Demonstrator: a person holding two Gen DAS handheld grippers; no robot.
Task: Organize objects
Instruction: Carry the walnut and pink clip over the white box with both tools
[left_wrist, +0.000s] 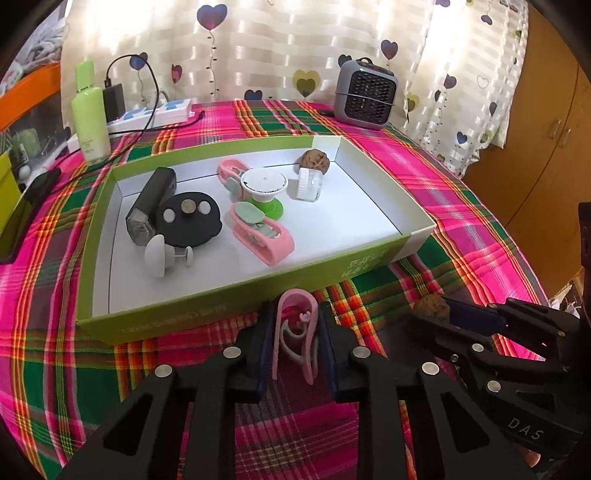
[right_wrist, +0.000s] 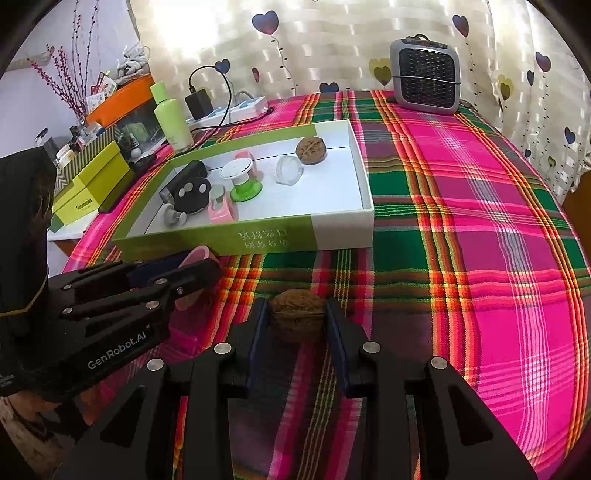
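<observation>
The left hand-held gripper (left_wrist: 295, 325) is clenched on the pink clip (left_wrist: 297, 332), low centre of frame before the green box (left_wrist: 229, 314); it looks light and springy. The right hand-held gripper (right_wrist: 297, 317) grasps the walnut (right_wrist: 297, 314), hard, round, likely slippery, across its middle.

Grey heater (left_wrist: 365, 94), green bottle (left_wrist: 90, 118) (upright)

Black hand-held gripper (left_wrist: 293, 339) frames with silver round screws; dark blue pads; white "GenRobot.AI" and "DAS" lettering
</observation>
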